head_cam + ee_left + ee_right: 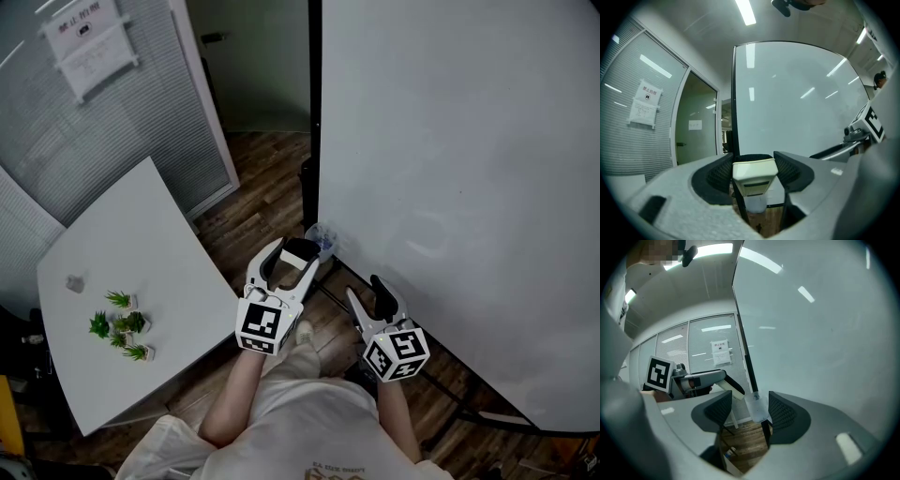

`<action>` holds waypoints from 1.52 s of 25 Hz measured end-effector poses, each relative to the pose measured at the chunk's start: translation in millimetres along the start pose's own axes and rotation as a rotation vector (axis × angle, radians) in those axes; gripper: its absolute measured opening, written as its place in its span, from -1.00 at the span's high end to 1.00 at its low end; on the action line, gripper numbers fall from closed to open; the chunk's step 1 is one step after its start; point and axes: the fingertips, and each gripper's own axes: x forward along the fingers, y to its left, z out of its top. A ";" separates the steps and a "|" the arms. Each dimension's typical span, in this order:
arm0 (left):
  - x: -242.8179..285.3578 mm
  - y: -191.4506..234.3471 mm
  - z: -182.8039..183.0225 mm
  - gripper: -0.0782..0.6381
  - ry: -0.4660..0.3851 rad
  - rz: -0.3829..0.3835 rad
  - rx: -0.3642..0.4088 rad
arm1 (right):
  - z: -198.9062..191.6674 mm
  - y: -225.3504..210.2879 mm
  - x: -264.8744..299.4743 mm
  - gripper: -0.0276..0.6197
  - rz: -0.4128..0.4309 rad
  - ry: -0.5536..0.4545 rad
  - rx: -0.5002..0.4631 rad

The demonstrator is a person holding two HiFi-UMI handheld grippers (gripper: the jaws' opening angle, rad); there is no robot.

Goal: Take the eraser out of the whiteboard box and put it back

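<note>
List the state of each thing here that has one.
eraser: out of the whiteboard box, clamped in the left gripper.
left gripper: shut on the eraser.
right gripper: open, empty.
whiteboard box: upright, looks empty.
whiteboard: blank.

Right gripper [749, 409] jaws stand apart, empty; beyond them, a clear whiteboard box [757, 408] on the whiteboard [820, 333] left edge.

A white table [141, 244] stands at left on the wood floor [258, 202], bearing small green plants [122, 325] and a small grey object [75, 281]. A notice [89, 42] hangs on the blinds [56, 131]. A whiteboard [450, 141] fills the right.
</note>
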 end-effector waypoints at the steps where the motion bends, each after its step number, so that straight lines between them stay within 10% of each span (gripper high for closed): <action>1: 1.6 0.2 -0.2 0.04 0.002 -0.001 0.001 | 0.2 -1.6 0.7 0.15 -0.001 0.000 0.002; 38: 43.4 -0.1 -19.2 0.04 0.046 -0.012 -0.036 | -14.8 -24.5 14.1 0.15 0.006 0.065 0.009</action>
